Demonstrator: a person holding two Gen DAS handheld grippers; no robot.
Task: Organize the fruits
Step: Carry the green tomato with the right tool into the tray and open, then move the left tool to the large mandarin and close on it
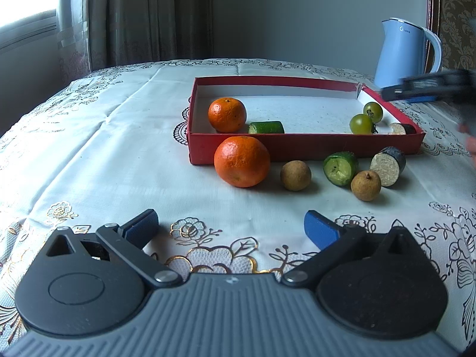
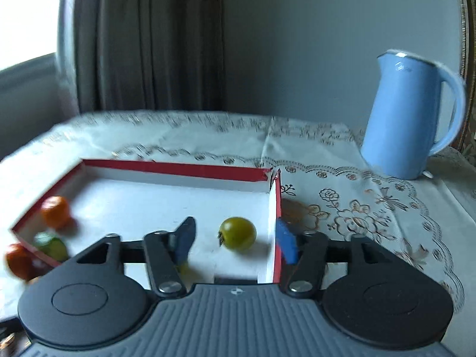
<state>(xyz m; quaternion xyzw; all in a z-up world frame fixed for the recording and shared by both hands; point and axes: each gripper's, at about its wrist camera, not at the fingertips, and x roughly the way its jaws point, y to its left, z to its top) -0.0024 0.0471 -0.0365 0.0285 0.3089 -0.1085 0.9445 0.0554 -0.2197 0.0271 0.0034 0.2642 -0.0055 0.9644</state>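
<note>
My left gripper point(image 1: 230, 229) hangs low over a white embroidered tablecloth point(image 1: 98, 160), its two blue-padded fingers spread wide with nothing between them. Ahead sits a shallow red box point(image 1: 297, 145) with a white floor. Inside it are a tangerine point(image 1: 227, 114), a cucumber piece point(image 1: 266, 127), two green tomatoes point(image 1: 361, 123) close together, and a dark-skinned cut piece point(image 1: 401, 128) in the near right corner. On the cloth just before the box lie a larger tangerine point(image 1: 242, 161) touching its front wall, two brown longans point(image 1: 295, 175), another cucumber chunk point(image 1: 340, 168) and a dark-skinned chunk with a pale cut face point(image 1: 388, 166). My right gripper point(image 2: 235, 242) hovers over the box's right wall, fingers apart, one either side of that wall, a green tomato between them but not gripped. A blue kettle point(image 2: 407, 116) stands behind.
</note>
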